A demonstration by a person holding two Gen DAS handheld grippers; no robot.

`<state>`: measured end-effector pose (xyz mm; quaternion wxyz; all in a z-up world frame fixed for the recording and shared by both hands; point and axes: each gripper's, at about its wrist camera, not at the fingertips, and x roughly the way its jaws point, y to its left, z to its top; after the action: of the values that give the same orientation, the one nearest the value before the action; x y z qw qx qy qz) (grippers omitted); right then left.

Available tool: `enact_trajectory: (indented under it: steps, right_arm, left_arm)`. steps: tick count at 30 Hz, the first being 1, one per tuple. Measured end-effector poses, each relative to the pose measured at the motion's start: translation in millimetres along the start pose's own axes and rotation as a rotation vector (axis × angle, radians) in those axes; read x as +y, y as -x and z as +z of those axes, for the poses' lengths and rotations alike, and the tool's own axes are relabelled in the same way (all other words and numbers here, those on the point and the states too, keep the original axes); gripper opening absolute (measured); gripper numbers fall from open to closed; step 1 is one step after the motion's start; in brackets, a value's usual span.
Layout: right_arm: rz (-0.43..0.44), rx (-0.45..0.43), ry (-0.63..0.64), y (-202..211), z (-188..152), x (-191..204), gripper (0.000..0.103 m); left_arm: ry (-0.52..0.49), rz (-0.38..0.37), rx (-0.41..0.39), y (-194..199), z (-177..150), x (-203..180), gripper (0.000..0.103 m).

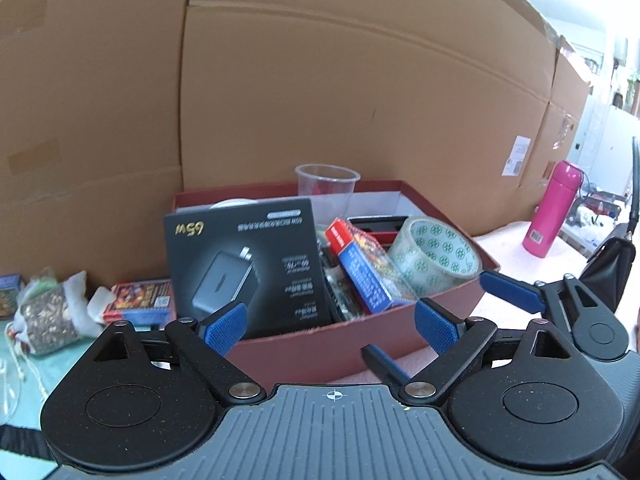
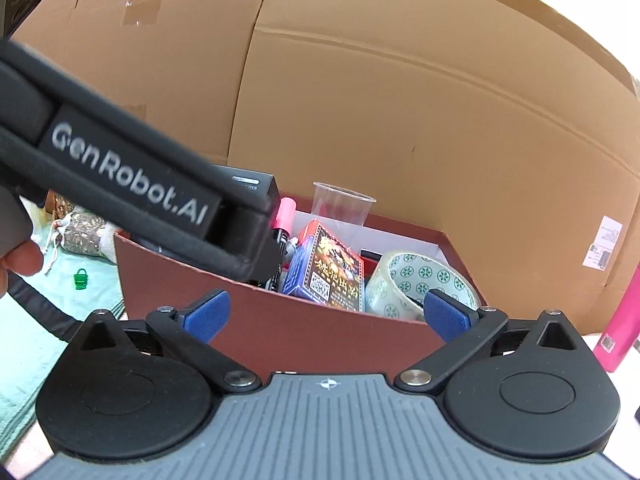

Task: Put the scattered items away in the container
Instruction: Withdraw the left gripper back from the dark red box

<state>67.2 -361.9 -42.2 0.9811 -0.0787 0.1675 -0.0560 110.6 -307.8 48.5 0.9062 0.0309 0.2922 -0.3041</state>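
Note:
A dark red box (image 1: 320, 344) holds a black 65W charger box (image 1: 244, 264), a card box (image 1: 368, 272), a tape roll (image 1: 434, 256) and a clear plastic cup (image 1: 326, 188). My left gripper (image 1: 330, 322) is open and empty just in front of the box's near wall. My right gripper (image 2: 326, 314) is open and empty at the red box (image 2: 304, 328), with the card box (image 2: 324, 264), tape roll (image 2: 416, 280), a pink marker (image 2: 285, 216) and cup (image 2: 340, 204) beyond. The left gripper's body (image 2: 132, 188) crosses the right wrist view.
A second card box (image 1: 140, 300) and a cloth pouch (image 1: 52, 316) lie left of the box on a green mat. A small green clip (image 2: 81, 279) lies there too. A pink bottle (image 1: 552, 208) and a black bag (image 1: 608, 260) stand right. Cardboard walls stand behind.

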Motion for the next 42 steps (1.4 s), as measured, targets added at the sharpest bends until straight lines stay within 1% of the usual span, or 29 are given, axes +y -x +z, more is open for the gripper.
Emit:
enact_trajectory:
  steps: [4, 9, 13, 16, 20, 26, 28, 34, 42]
  right_arm:
    - [-0.008, 0.013, -0.029, 11.0, -5.1, -3.4, 0.103]
    - [-0.027, 0.025, -0.040, 31.4, -12.0, -4.7, 0.103]
    - [-0.045, 0.040, -0.043, 52.7, -11.0, -4.0, 0.103]
    - [-0.068, 0.054, -0.053, 81.2, -13.0, -5.3, 0.103]
    - [-0.088, 0.068, -0.061, 92.2, -15.8, -5.1, 0.103]
    - [-0.113, 0.071, -0.045, 115.6, -16.6, -4.1, 0.103]
    - [-0.113, 0.069, -0.043, 120.7, -16.4, -2.0, 0.103]
    - [-0.113, 0.069, -0.038, 131.4, -16.9, -0.5, 0.103]
    - [-0.112, 0.062, -0.026, 138.6, -14.4, 4.9, 0.103]
  left_arm:
    - [0.019, 0.008, 0.010, 10.3, -7.6, -0.2, 0.097]
    - [-0.006, 0.064, 0.015, 24.9, -20.4, -4.4, 0.097]
    - [-0.015, 0.119, 0.026, 36.8, -33.4, -5.2, 0.097]
    - [-0.016, 0.128, 0.040, 44.3, -41.1, -5.9, 0.097]
    - [-0.038, 0.148, 0.053, 52.7, -49.9, -11.8, 0.097]
    - [-0.036, 0.133, 0.049, 65.5, -57.5, -16.8, 0.097]
    - [-0.040, 0.139, 0.047, 69.4, -58.9, -18.0, 0.097]
    - [-0.061, 0.137, 0.032, 80.7, -63.6, -20.5, 0.097]
    - [-0.058, 0.123, 0.027, 89.4, -65.9, -19.8, 0.097]
